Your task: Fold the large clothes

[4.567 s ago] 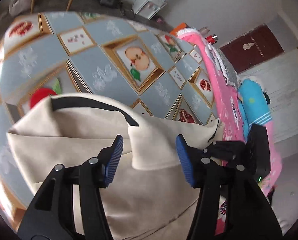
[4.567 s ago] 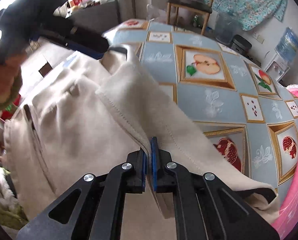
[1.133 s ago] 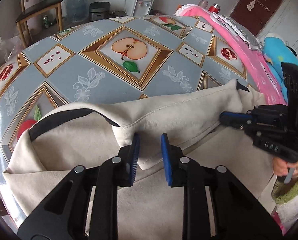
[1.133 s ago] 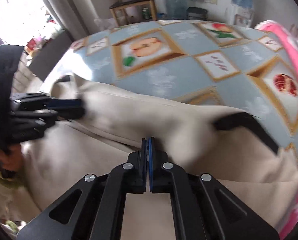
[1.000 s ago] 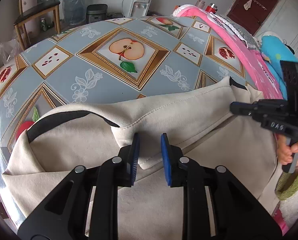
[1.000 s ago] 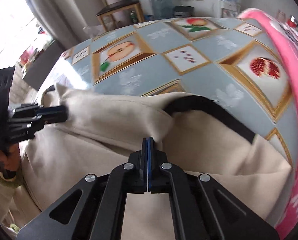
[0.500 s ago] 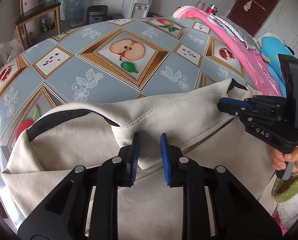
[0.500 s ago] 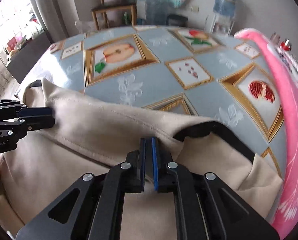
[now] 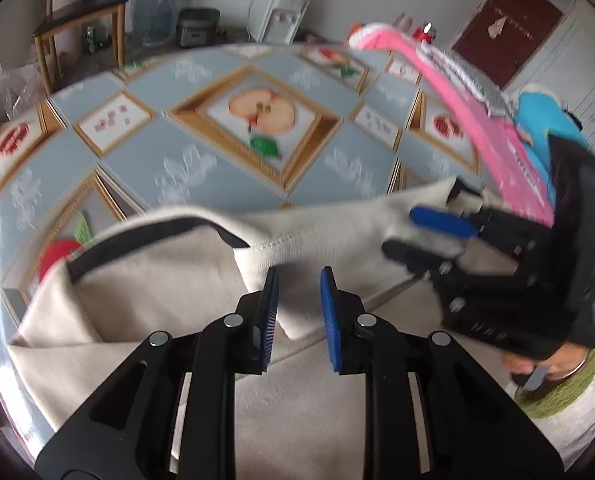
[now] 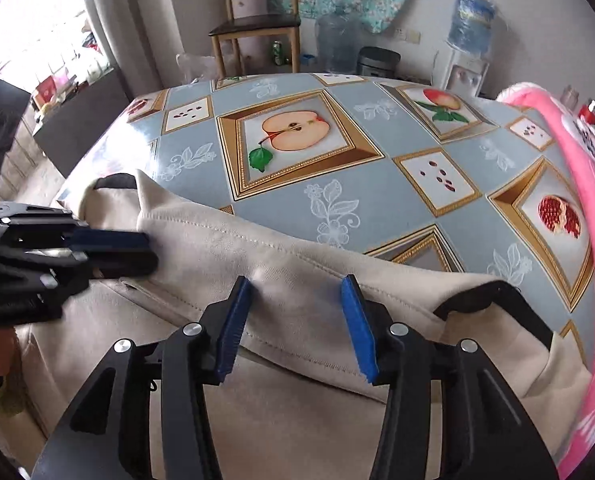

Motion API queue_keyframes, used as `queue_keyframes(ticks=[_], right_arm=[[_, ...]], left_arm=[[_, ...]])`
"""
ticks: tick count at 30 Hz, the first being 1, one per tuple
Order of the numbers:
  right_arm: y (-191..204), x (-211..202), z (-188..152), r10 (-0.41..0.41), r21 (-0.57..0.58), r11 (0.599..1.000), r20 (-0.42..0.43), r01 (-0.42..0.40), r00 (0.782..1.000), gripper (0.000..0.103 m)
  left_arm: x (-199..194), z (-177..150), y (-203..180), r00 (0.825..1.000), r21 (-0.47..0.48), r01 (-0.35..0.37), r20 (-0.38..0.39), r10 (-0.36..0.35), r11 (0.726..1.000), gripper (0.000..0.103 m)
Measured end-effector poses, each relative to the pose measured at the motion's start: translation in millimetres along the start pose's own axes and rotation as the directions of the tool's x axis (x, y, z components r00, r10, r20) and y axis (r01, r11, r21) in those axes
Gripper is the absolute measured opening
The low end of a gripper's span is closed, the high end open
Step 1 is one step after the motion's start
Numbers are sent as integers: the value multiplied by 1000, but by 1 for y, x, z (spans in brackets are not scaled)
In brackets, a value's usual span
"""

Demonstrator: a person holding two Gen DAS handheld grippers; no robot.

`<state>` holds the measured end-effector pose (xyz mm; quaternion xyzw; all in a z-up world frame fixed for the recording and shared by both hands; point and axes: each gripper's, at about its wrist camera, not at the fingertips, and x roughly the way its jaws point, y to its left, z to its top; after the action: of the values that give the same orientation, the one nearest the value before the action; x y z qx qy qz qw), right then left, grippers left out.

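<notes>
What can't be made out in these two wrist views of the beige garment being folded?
- Beige garment: near part cut off by the bottom edge and hidden behind the right tool in the right wrist view, so its type is unclear.
- Left wrist view: motion blur smears the tablecloth.
- Pink cloth: cut off by the right edge.

A table (image 10: 377,184) is covered by a grey-blue cloth (image 10: 201,140) printed with framed fruit. A beige garment (image 10: 297,408) is spread over its near part, one edge folded back. A pink cloth (image 10: 585,184) is laid along the right side.
</notes>
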<state>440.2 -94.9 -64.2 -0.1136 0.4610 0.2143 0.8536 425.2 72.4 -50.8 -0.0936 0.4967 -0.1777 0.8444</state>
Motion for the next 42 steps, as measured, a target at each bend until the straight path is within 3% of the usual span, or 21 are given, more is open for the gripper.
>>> queue_keyframes(ticks=[3,6,8,11,14,17,20,25,30,36,39,40,42], right_arm=[[0,-2,1,-2,9,1000,-1,2,1000,46],[-11,-16,6,24,61,998,15,-25,1000,46],[-23,-26,6,-20,103,995,43,15,999,46],[-39,-9,-4,-63,141,988,-33,67,997,46],[-29,-7,-8,-115,70,991,-25,116,993,46],[-22,-27,-4,-147,56,987,-25,148,989,46],[-17,-67,-9,-125,60,990,17,124,992,50],[0,-144,-46,-80,57,995,71,76,994,78],[24,-188,-114,39,116,992,59,-45,997,79],[72,-181,-164,117,147,982,-3,-116,993,79],[98,-173,-171,181,152,972,-17,-177,983,79],[103,-171,-172,199,157,968,-17,-194,980,79],[114,-165,-172,239,176,957,-21,-232,971,79]], left_arm=[[-5,10,-1,999,4,-24,28,24,1000,23],[13,11,1,997,15,-75,-29,75,997,24],[13,10,-1,996,38,-82,-14,83,996,24],[12,8,0,996,39,-85,-11,85,996,24],[11,7,0,996,32,-86,-11,86,996,24],[6,4,3,991,14,-130,-40,130,991,28],[-19,-7,10,994,-35,-111,-29,110,993,30],[-100,-54,17,992,-88,-105,56,110,991,50],[-172,-136,29,982,-178,-96,141,122,979,54],[-180,-220,40,977,-245,-153,105,183,957,54],[-170,-240,49,978,-271,-176,59,199,946,49],[-168,-245,48,975,-259,-193,55,214,946,45],[-166,-253,44,968,-220,-229,51,246,948,44]])
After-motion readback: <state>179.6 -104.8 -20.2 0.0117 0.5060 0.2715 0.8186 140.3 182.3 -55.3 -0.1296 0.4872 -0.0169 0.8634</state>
